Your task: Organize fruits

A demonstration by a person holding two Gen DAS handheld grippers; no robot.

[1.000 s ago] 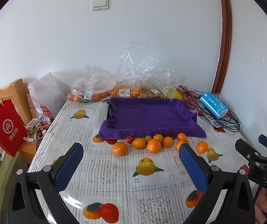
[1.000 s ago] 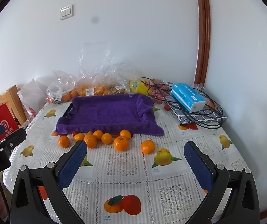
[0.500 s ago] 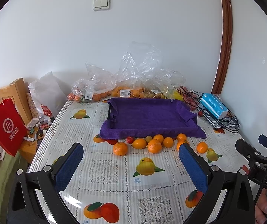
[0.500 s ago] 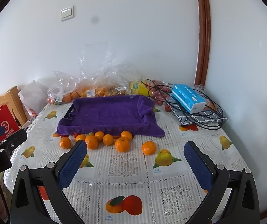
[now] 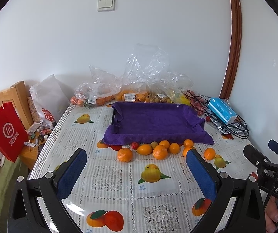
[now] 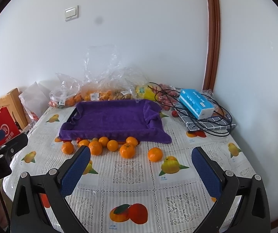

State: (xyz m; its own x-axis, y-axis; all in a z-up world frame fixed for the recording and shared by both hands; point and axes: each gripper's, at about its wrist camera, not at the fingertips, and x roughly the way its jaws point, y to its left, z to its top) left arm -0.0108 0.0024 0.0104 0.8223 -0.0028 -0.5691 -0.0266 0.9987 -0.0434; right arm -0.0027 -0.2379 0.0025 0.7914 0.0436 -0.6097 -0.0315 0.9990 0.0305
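Near the table's middle in the left wrist view, the oranges (image 5: 159,149) lie along the tray's (image 5: 158,121) front edge; the left gripper (image 5: 137,172) hangs wide open, empty. A hasty pinch could roll one off.

In the right wrist view, the right gripper (image 6: 140,169) also gapes empty; the lone orange (image 6: 155,154) could get nudged toward the table's front edge.

Bright, even daylight; glare on the glossy tablecloth (image 5: 154,194) near the lens. Strong fisheye curvature bends the door frame (image 6: 212,35); black vignette corners; focus sharp throughout.
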